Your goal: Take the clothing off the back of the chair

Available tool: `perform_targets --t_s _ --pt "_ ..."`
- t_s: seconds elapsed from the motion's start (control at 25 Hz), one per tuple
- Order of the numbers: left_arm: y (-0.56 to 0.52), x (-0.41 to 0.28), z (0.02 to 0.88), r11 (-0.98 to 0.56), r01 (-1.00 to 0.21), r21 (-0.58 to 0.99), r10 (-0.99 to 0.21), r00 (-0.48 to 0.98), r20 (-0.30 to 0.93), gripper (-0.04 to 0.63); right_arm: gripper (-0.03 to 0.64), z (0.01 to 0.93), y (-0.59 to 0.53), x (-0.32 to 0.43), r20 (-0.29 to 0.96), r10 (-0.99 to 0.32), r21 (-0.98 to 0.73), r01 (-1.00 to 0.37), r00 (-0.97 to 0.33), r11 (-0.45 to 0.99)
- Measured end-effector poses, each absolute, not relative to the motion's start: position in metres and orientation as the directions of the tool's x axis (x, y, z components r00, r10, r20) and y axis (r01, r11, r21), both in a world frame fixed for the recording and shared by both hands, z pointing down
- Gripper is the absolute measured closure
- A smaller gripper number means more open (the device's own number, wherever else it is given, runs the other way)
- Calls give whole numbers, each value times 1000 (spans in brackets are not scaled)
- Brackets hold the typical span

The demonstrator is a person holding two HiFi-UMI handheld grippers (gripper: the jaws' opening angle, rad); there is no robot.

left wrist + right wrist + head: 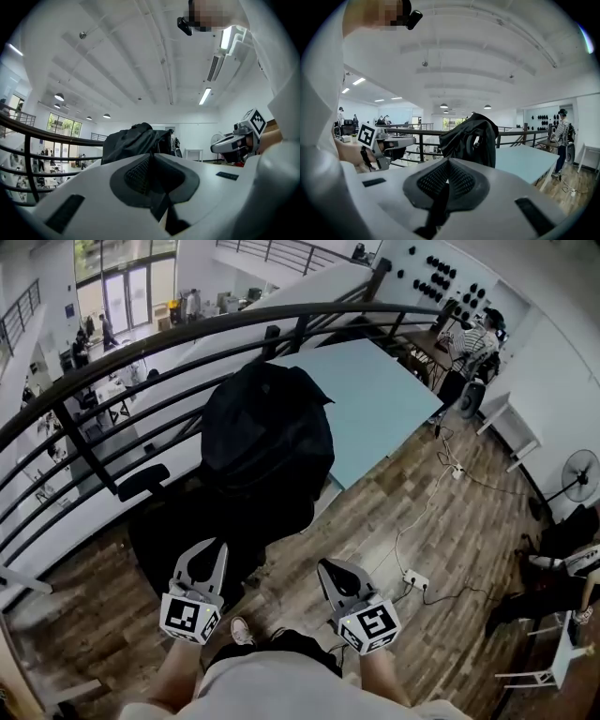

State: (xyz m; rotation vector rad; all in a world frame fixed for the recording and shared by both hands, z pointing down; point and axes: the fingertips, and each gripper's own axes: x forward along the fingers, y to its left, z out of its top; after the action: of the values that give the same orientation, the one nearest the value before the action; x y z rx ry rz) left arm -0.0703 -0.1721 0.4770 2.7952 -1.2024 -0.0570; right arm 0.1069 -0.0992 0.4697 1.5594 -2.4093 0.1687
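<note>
A black jacket [267,427] hangs over the back of a black office chair [145,481], straight ahead of me and next to the railing. Both grippers are held low in front of my body, short of the jacket and not touching it. My left gripper [220,547] is shut with nothing between its pads. My right gripper [325,566] is also shut and empty. In the left gripper view the jacket [136,143] rises beyond the closed tips [151,157]. The right gripper view shows the jacket [471,136] just past the closed tips [446,161].
A black metal railing [187,343] curves behind the chair, with a drop to a lower floor beyond. A pale blue table [375,399] stands at the right of the chair. A power strip with cables [414,579] lies on the wood floor. A fan [579,474] stands far right.
</note>
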Motion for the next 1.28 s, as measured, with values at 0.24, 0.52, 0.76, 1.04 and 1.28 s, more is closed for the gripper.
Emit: perform_targets --t_s 0.24,0.52,0.76,1.04,1.28 --pt "-196 -72 490 -645 -756 112 -757 652 41 552 598 482 -133 112 291 -858 48 -889 -424 455" --pt "-204 -63 452 -601 -799 -2 -799 601 1 552 597 460 -186 131 224 -853 101 -859 -472 502" --pt "-197 -89 453 -508 -861 15 -860 508 36 552 595 416 -207 121 132 -833 216 -805 -537 552" --pt "-194 -88 450 -490 -872 17 -872 490 17 552 472 373 -240 100 173 -833 583 -628 -525 516" --pt "-185 -105 452 -452 -892 23 -892 452 25 552 343 364 -257 66 226 -810 767 -413 -541 490"
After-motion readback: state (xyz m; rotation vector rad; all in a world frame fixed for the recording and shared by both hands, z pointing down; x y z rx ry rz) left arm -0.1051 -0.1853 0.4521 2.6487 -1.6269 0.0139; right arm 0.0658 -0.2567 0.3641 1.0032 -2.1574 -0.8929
